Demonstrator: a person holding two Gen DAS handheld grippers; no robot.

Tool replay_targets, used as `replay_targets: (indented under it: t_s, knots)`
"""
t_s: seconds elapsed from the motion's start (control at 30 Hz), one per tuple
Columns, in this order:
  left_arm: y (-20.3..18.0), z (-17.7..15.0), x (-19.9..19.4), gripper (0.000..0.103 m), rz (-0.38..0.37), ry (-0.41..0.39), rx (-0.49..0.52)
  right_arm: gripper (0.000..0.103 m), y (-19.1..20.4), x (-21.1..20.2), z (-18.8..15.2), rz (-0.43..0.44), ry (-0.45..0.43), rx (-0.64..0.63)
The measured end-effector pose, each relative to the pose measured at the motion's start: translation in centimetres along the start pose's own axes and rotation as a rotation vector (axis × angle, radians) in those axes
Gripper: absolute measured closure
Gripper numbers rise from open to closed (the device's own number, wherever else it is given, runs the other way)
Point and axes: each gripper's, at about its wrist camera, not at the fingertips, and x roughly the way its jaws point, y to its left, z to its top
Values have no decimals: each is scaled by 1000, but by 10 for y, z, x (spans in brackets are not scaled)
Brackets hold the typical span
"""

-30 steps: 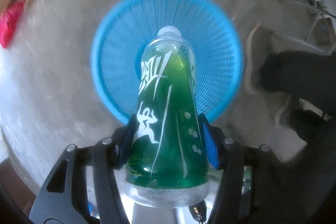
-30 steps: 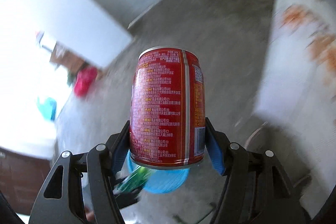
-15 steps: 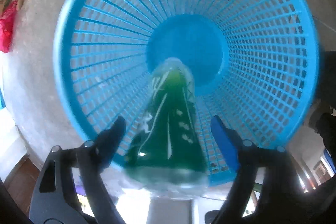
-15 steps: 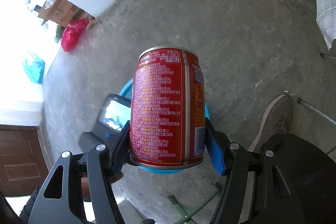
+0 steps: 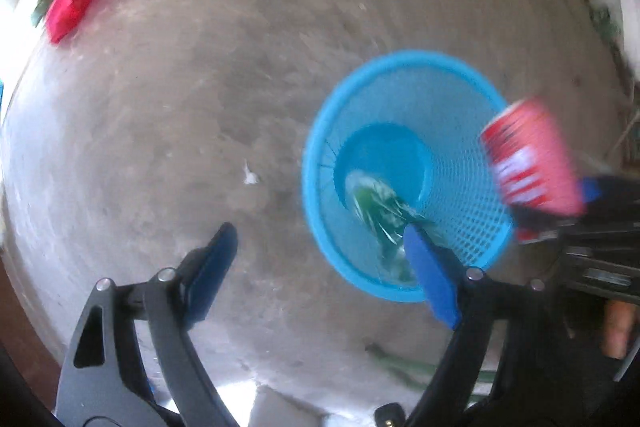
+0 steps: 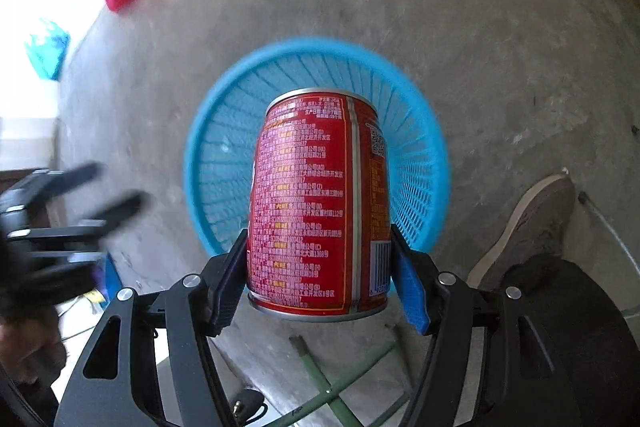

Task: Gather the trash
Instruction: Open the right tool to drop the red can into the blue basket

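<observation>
can (image 6: 320,203): my right claw (image 6: 320,267) clamps it upright, directly above the basket (image 6: 436,163).
left claw (image 5: 320,267): wide, empty, beside basket.

Green bottle (image 5: 380,211) in blue basket (image 5: 320,163): motion-blurred, lower end hidden behind left claw's pad. Red can (image 5: 532,159) smeared in left view, label unreadable. Left claw (image 6: 80,207) blurred in right view. Can hides basket floor there.
</observation>
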Motion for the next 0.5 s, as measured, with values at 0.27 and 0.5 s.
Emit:
replay_targets:
  t_s: [0.27,0.5]
  knots:
    - [13,-7,-12,22,-51,-72,-51,39,3,40,8,-63,107,-6]
    - [3,-9,-21,22,-49,-100,-25,32,-2,0,3,-28,11,13]
